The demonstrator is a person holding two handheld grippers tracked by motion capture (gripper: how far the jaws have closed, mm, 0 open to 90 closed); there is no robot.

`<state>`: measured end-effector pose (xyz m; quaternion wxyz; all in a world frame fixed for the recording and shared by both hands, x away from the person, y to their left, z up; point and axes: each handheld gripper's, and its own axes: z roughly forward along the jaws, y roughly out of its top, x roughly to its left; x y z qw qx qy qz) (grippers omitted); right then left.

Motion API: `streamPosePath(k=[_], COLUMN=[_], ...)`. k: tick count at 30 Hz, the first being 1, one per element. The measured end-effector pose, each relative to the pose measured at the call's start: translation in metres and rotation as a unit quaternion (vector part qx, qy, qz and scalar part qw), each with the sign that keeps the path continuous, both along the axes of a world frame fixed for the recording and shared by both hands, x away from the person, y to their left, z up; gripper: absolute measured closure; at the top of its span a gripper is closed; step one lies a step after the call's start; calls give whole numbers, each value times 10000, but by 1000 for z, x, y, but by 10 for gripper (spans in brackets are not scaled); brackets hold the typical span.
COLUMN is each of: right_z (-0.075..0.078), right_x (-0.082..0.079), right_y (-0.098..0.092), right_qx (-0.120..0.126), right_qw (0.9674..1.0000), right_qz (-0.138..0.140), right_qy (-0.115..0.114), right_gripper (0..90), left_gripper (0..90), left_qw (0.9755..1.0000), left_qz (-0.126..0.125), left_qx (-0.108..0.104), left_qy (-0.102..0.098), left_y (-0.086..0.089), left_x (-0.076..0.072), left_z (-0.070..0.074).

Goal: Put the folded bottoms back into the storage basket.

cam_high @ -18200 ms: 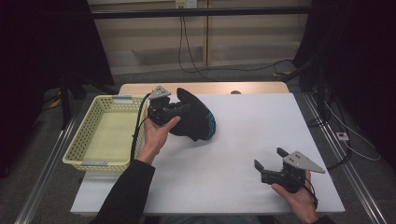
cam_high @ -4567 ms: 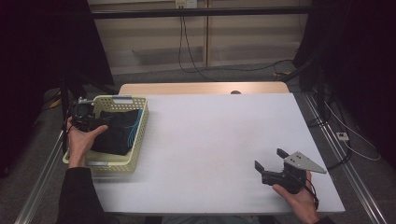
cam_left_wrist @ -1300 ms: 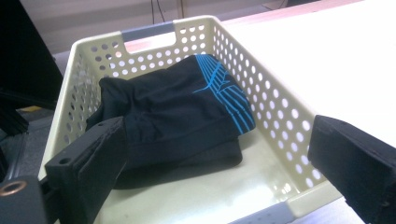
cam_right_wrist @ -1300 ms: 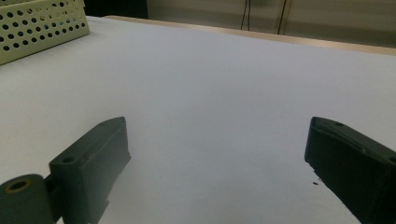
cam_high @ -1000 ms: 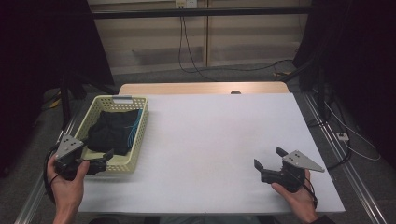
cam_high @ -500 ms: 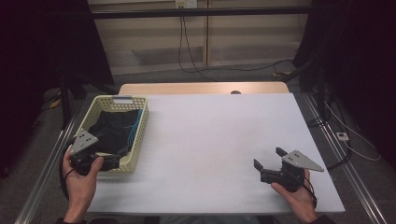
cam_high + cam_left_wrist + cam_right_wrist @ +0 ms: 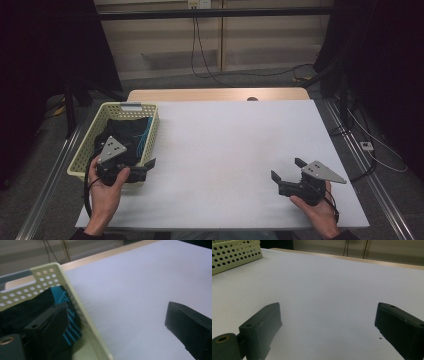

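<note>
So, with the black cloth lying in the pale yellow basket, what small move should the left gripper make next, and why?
Probably ease the left gripper rightward onto the white table and rest it like the right gripper. The black cloth with blue stripes lies inside the pale yellow perforated plastic basket, and the left jaws stand open and straddle its wall, holding nothing.

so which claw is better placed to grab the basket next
Left. The left claw sits open at the basket's near corner, one jaw over the rim in its own view. The right claw rests open across the table.
</note>
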<state>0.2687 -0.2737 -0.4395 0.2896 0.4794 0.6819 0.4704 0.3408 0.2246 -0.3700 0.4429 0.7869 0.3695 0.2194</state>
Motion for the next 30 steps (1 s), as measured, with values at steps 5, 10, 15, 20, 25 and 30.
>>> streamPosePath(k=[5,10,15,20,25,30], right_z=[0,0,0,0,0,0], right_x=[0,0,0,0,0,0], right_y=[0,1,1,1,1,1], right_qx=[-9,2,8,12,7,5], right_qw=[10000,10000,10000,10000,10000,10000], right_qz=[10,34,39,49,49,59], right_qy=[-3,21,32,33,26,16], right_gripper=[65,57,56,56,56,56], left_gripper=[52,53,57,57,57,56], left_qw=[9999,9996,9989,9984,9974,9968], left_qz=[-86,-281,-387,-515,-680,-759], left_qx=[67,-21,-147,-133,6,-133], left_qy=[-5,85,227,197,234,192], left_y=[-14,-30,-46,-59,-71,-73], left_x=[5,9,15,16,13,8], left_z=[-3,-6,-11,-14,-24,-37])
